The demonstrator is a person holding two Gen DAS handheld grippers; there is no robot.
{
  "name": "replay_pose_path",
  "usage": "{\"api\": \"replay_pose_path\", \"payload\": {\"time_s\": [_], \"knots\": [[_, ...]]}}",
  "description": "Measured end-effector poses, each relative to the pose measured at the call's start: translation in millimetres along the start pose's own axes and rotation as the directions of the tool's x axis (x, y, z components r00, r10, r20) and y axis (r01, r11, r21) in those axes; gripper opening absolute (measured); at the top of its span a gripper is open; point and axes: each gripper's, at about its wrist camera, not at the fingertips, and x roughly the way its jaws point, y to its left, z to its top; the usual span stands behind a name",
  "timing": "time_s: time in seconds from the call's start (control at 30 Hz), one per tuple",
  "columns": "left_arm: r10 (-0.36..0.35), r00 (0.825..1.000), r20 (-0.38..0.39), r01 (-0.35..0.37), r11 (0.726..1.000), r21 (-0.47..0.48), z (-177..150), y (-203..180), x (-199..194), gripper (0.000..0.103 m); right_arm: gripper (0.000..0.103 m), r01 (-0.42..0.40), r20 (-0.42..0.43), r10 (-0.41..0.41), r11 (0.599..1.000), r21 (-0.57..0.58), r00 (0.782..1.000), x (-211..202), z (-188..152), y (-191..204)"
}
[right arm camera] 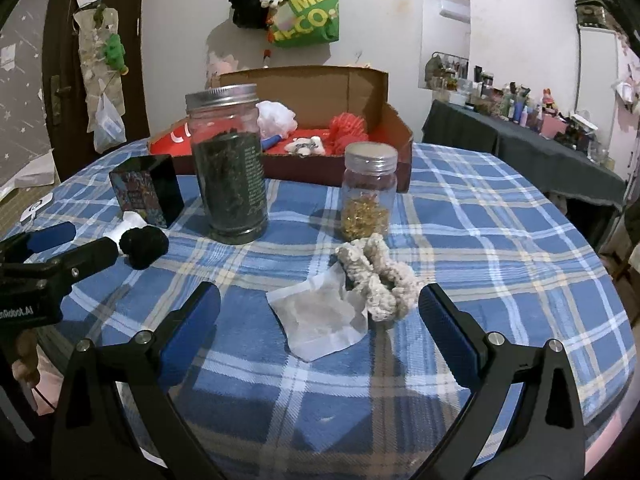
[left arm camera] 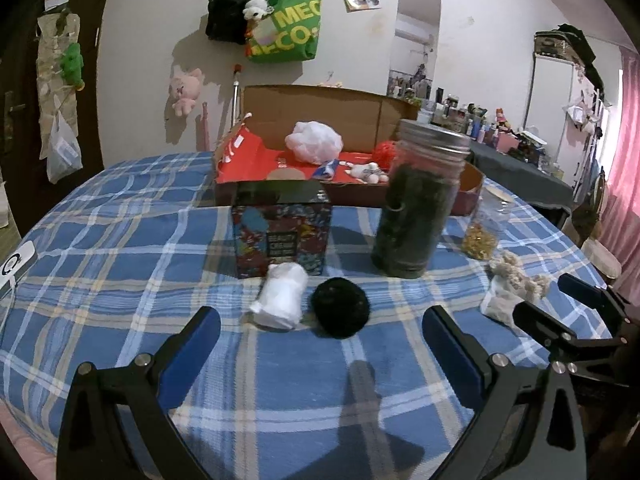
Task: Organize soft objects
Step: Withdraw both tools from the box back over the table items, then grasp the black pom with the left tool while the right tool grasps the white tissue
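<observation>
In the left wrist view a white rolled cloth and a black fuzzy ball lie on the checked tablecloth just ahead of my open left gripper. My right gripper is open too, with a white paper-like pouch and a beige knitted scrunchie between and just beyond its fingers. The open cardboard box at the back holds a white puff, a red puff and a small plush toy. The right gripper also shows at the left view's right edge.
A tall jar of dark leaves, a patterned tin and a small jar of yellow bits stand between the soft things and the box. Bags hang on the wall behind. A cluttered dark table stands to the right.
</observation>
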Motion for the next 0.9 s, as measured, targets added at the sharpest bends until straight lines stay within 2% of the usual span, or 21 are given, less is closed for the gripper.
{"api": "replay_pose_path", "payload": {"time_s": [0.1,0.2,0.27,0.33,0.4,0.53,0.67,0.7,0.73,0.77,0.8,0.9], "knots": [[-0.012,1.000,-0.007,0.012,1.000,-0.009,1.6,3.7,2.0,0.103,0.101,-0.020,-0.011,0.020,1.000,-0.003,1.000,3.7,-0.7,2.5],[-0.057,0.998,-0.006,0.057,0.998,-0.004,4.5,2.4,2.0,0.099,0.101,-0.057,-0.014,0.057,0.998,0.002,0.998,5.9,-0.9,2.3],[-0.101,0.995,-0.005,0.101,0.995,0.014,7.8,-0.6,3.2,0.095,0.101,-0.080,-0.014,0.080,0.997,0.008,0.997,6.9,-0.2,1.8],[-0.133,0.991,-0.012,0.133,0.990,0.036,10.3,-5.0,6.6,0.085,0.099,-0.102,-0.015,0.102,0.995,0.006,0.995,8.0,1.4,2.0],[-0.150,0.988,-0.029,0.152,0.987,0.056,11.2,-9.5,11.9,0.079,0.088,-0.119,-0.019,0.119,0.993,-0.008,0.993,10.1,2.9,3.5],[-0.170,0.983,-0.070,0.174,0.983,0.061,10.3,-13.3,26.4,0.070,0.080,-0.139,-0.051,0.137,0.990,-0.025,0.989,18.2,2.7,5.3],[-0.167,0.981,-0.095,0.173,0.983,0.063,9.6,-14.2,37.2,0.063,0.058,-0.116,-0.099,0.114,0.993,-0.016,0.988,31.4,-2.5,-0.3],[-0.165,0.981,-0.101,0.171,0.983,0.062,9.2,-13.8,39.7,0.057,0.053,-0.119,-0.109,0.117,0.993,-0.008,0.987,33.9,-3.8,-2.3],[-0.160,0.982,-0.105,0.166,0.984,0.057,8.8,-12.5,41.7,0.043,0.048,-0.113,-0.116,0.112,0.994,-0.007,0.987,36.5,-5.9,-4.4],[-0.157,0.982,-0.108,0.163,0.985,0.048,8.2,-10.4,43.2,0.035,0.037,-0.100,-0.106,0.098,0.995,-0.018,0.990,35.8,-6.9,-4.8],[-0.164,0.980,-0.113,0.169,0.985,0.040,8.7,-7.9,44.6,0.031,0.025,-0.089,-0.099,0.085,0.996,-0.030,0.991,34.8,-7.6,-5.2],[-0.180,0.978,-0.104,0.183,0.983,0.019,10.3,-4.2,41.9,0.027,0.016,-0.105,-0.084,0.103,0.994,-0.015,0.991,32.0,-7.0,-9.9]]}}
